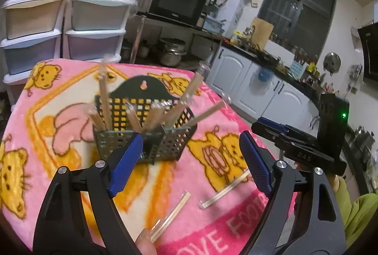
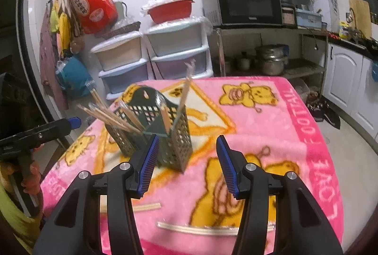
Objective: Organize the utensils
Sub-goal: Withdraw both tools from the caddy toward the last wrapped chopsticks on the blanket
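Note:
A dark green perforated utensil holder (image 1: 165, 146) (image 2: 179, 143) stands upright on a pink cartoon blanket (image 1: 59, 94) (image 2: 283, 127). Several wrapped chopsticks (image 1: 104, 98) (image 2: 111, 117) stick out of its compartments at angles. Two wrapped chopstick pairs lie loose on the blanket in front of it, one (image 1: 224, 188) (image 2: 196, 229) nearer the right and one (image 1: 170, 217) (image 2: 146, 207) nearer the left. My left gripper (image 1: 191, 139) hangs open just in front of the holder, nothing between its blue pads. My right gripper (image 2: 187, 139) is open too, to the holder's right and close to it.
Stacked plastic drawers (image 1: 94, 30) (image 2: 177, 54) stand behind the table. A microwave (image 2: 248, 4) sits on a metal shelf with pots (image 2: 271, 58) below. White cabinets (image 1: 236, 80) and a crowded counter run along the right. A green sleeve (image 1: 359, 212) shows at the right edge.

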### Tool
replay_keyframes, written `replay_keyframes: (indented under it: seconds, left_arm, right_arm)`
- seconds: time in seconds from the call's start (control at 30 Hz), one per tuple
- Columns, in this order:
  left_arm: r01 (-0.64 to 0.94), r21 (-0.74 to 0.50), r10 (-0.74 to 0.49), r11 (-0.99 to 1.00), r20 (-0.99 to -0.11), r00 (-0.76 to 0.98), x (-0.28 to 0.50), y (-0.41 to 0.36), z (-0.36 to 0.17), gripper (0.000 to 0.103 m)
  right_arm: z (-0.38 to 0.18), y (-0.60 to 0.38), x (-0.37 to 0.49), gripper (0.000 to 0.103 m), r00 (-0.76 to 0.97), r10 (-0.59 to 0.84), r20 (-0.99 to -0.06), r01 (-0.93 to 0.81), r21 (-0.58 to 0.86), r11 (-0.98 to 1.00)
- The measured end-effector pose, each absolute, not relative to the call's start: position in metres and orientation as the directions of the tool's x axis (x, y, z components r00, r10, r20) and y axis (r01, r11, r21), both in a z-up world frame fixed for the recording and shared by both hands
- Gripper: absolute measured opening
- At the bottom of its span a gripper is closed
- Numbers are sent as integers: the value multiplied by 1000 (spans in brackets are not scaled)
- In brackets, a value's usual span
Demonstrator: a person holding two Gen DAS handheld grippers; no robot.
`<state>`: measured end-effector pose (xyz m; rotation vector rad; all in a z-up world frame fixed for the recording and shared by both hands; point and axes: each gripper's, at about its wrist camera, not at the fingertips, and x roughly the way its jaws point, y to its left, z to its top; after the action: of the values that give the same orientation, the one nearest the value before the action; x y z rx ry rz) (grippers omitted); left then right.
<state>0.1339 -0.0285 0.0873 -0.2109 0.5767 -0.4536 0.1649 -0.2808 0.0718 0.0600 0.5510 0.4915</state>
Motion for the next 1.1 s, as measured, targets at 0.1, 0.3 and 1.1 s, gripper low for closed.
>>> replay_keyframes:
  seconds: [0.1, 0.3, 1.1]
  left_arm:
    - [371, -300, -476, 879, -491, 730, 132, -36, 82, 76]
    - [395, -300, -495, 869, -539, 681, 132, -52, 59, 76]
    - [383, -265, -450, 885, -699, 556, 152, -76, -15, 54]
  right_arm:
    - [60, -289, 163, 48, 734, 443, -514, -405, 192, 894]
    - [43, -300, 160, 48, 726, 411, -551, -364, 199, 910]
    - [-20, -339, 149, 48, 669, 305, -678, -230, 203, 952]
